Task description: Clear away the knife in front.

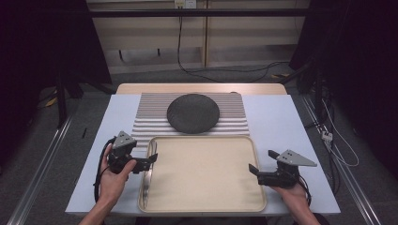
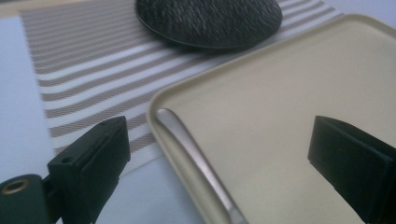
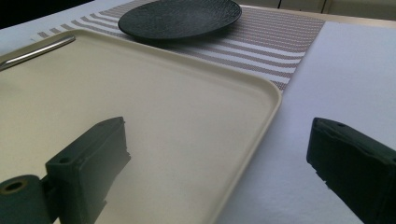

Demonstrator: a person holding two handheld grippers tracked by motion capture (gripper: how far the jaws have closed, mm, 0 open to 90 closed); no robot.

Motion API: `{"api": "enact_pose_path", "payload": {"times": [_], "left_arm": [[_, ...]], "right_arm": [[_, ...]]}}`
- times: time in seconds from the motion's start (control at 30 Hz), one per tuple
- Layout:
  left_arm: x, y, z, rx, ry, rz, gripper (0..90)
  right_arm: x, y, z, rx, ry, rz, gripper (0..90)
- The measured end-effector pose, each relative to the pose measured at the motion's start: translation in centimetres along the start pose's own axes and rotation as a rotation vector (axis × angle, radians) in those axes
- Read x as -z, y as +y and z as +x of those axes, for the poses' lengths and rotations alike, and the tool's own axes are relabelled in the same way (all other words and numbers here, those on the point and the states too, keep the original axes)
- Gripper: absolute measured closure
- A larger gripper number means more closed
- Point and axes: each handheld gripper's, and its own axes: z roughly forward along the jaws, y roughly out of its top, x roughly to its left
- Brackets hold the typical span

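A beige tray (image 1: 206, 173) lies at the front middle of the table. A slim metal utensil (image 1: 147, 180) rests inside it along its left rim. My left gripper (image 1: 151, 161) is open at that rim; in the left gripper view its jaws stand wide apart on either side of the rim and the utensil (image 2: 196, 158). My right gripper (image 1: 261, 160) is open at the tray's right edge, and in the right gripper view one jaw hangs over the tray (image 3: 163, 93) and the other over the white tabletop. Neither holds anything.
A dark round plate (image 1: 193, 112) sits on a striped placemat (image 1: 150, 112) just behind the tray. The white table cover (image 1: 291, 126) extends on both sides. Cables trail on the floor beyond the table.
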Motion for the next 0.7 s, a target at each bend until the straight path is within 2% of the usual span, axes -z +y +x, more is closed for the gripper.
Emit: {"api": "enact_pose_path", "payload": {"times": [0.2,0.3,0.47,0.57,0.63,0.7], "left_arm": [[0.9,-1.0,0.4,-0.008,0.029,-0.013,5.6],[1.3,-1.8,0.5,-0.001,0.026,-0.024,5.5],[1.6,-2.9,0.5,0.003,0.05,-0.035,5.5],[1.6,-3.6,0.2,0.005,0.048,-0.018,5.9],[1.6,-3.6,0.1,0.0,0.063,-0.009,6.2],[1.5,-3.5,0.3,0.009,0.059,-0.01,6.4]], "right_arm": [[0.2,-0.1,0.0,-0.002,-0.008,0.002,5.5],[0.2,-0.1,0.0,-0.004,-0.011,0.002,5.5],[0.3,-0.1,0.0,-0.002,-0.016,0.002,5.5],[0.5,-0.2,-0.1,-0.007,-0.02,-0.002,5.4],[0.5,-0.2,-0.1,-0.012,-0.027,0.0,5.1],[0.5,-0.1,-0.2,-0.015,-0.026,-0.002,4.8]]}}
